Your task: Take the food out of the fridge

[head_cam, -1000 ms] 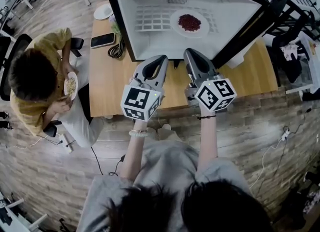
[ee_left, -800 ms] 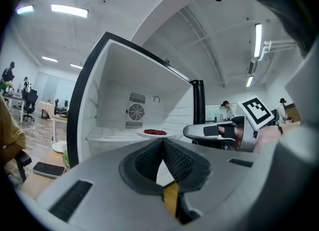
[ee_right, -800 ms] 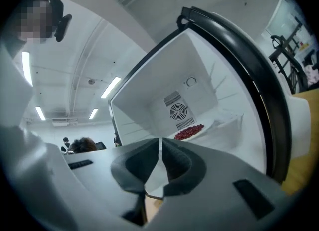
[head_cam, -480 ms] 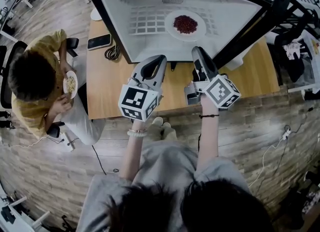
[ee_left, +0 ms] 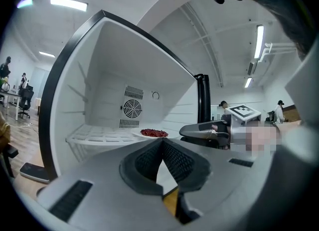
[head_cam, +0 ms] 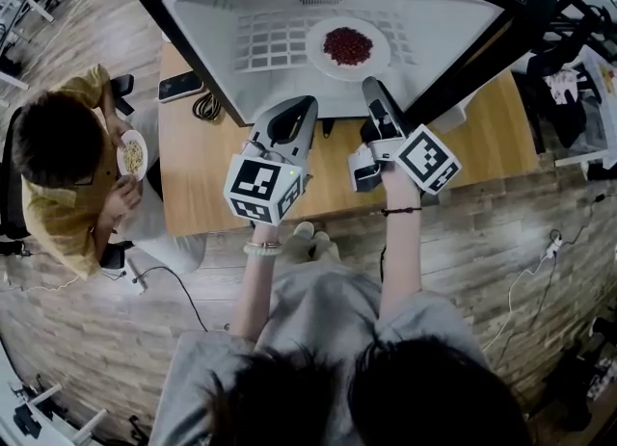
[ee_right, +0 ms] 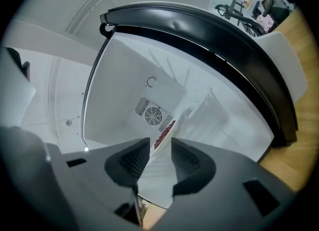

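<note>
A white plate of red food (head_cam: 347, 46) sits on the wire shelf (head_cam: 275, 44) inside the open white fridge (head_cam: 453, 20). My left gripper (head_cam: 294, 105) is shut and empty, level at the fridge's front edge, left of the plate. In the left gripper view the plate of red food (ee_left: 153, 133) lies straight ahead of the left gripper (ee_left: 160, 141). My right gripper (head_cam: 371, 88), rolled onto its side, reaches the fridge opening just short of the plate. Its jaws are opening with nothing between them. The red food (ee_right: 163, 132) shows through the gap of the right gripper (ee_right: 160, 145).
The fridge stands on a wooden table (head_cam: 193, 184), its black door (head_cam: 482, 49) swung open to the right. A phone (head_cam: 180, 86) and a coiled cable (head_cam: 205, 105) lie left of the fridge. A seated person (head_cam: 58, 145) eats at the table's left end.
Both grippers have moved forward toward the fridge opening. The right one has rolled onto its side.
</note>
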The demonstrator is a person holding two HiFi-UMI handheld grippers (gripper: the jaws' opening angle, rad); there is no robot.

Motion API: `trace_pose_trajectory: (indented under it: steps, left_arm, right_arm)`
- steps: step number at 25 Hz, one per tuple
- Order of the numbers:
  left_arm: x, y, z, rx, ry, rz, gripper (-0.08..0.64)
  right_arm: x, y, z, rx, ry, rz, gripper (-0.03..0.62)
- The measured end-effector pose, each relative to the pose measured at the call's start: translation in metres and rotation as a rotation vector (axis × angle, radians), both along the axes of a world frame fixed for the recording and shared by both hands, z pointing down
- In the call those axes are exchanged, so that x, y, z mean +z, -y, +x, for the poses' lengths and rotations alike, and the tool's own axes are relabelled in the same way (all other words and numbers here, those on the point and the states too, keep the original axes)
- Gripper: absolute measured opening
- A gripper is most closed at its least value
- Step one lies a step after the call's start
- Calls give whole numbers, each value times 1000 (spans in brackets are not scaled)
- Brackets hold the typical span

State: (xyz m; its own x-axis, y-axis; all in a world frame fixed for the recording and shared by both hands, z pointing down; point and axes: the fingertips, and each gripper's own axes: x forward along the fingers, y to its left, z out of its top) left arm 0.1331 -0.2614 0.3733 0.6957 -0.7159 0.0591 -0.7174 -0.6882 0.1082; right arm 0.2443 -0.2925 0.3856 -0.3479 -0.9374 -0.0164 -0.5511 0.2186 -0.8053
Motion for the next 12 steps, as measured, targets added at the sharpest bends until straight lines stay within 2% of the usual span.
trace_pose_trajectory:
  steps: [12]
  left_arm:
    - [8,20,7,12,26,-8,8]
  right_arm:
    - [6,21,-8,-60,104,-17,124]
